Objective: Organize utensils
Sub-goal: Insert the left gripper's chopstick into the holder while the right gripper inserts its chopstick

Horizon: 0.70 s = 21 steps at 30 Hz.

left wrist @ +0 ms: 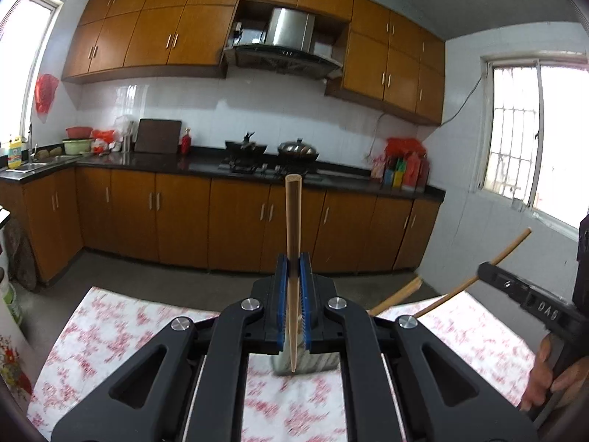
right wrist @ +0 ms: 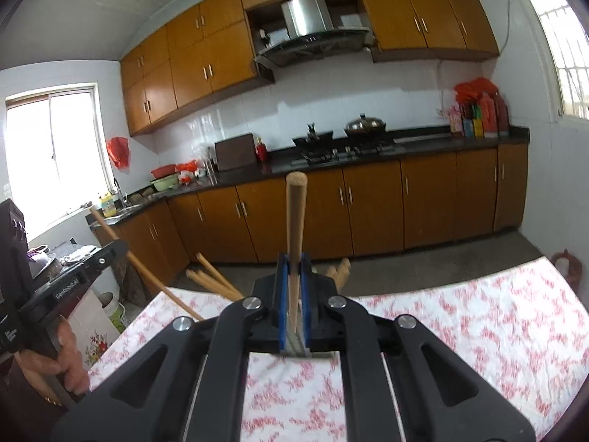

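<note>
**Two chopsticks, one in each gripper, above a floral cloth**

We work over a table draped in a white cloth (left wrist: 121,335) printed with blurred red flowers, its far edge facing a wall of glossy orange-brown cabinets (left wrist: 235,221) under a dark polished countertop (left wrist: 154,164).

Our left gripper (left wrist: 293,272), matte black with blue ribbed pads, is clamped on a pale wooden chopstick (left wrist: 293,221). The stick is smooth and round, thick at the blunt top and tapering to a fine point that hangs just above the cloth.

Our right gripper (right wrist: 293,272) grips its own wooden chopstick (right wrist: 294,221) the same way, thick rounded end upward.

Behind the right gripper, more chopsticks (right wrist: 211,281) fan out, their square-cut ends tilted; what holds them is hidden.
</note>
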### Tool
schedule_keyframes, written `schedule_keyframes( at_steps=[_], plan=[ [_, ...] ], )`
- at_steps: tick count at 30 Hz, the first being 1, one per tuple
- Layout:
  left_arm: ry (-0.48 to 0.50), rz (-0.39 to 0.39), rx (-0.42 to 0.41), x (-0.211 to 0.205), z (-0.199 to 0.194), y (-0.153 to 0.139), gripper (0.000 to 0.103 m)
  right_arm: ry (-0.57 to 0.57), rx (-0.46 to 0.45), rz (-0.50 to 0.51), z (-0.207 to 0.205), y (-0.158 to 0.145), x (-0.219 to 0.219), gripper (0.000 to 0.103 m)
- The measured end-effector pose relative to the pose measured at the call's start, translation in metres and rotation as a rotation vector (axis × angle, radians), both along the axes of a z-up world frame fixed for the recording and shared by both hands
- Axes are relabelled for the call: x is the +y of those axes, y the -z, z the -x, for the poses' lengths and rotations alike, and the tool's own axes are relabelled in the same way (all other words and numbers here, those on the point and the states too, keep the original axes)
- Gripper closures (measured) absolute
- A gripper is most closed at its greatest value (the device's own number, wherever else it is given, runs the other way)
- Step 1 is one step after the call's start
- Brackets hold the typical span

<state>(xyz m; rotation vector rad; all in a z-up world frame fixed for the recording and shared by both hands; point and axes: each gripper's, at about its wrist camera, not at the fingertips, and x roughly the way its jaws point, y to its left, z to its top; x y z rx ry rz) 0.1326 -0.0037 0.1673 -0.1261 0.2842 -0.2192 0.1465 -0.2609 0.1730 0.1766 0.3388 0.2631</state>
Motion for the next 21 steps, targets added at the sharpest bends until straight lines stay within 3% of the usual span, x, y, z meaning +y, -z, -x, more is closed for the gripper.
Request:
schedule_keyframes(
  at_steps=[5, 10, 21],
  plan=[
    [-0.007, 0.027, -0.039, -0.013, -0.017, -0.017, 0.096, 0.003, -0.040, 0.038, -0.018, -0.017, 0.016, 0.095],
    [-0.050, 0.028, -0.089, -0.024, -0.035, -0.021, 0.096, 0.020, 0.001, 0.034, -0.050, -0.009, 0.017, 0.095],
    [-0.075, 0.037, -0.029, -0.035, -0.076, 0.017, 0.096, 0.014, 0.079, 0.051, -0.093, 0.019, 0.024, 0.095]
  ],
)
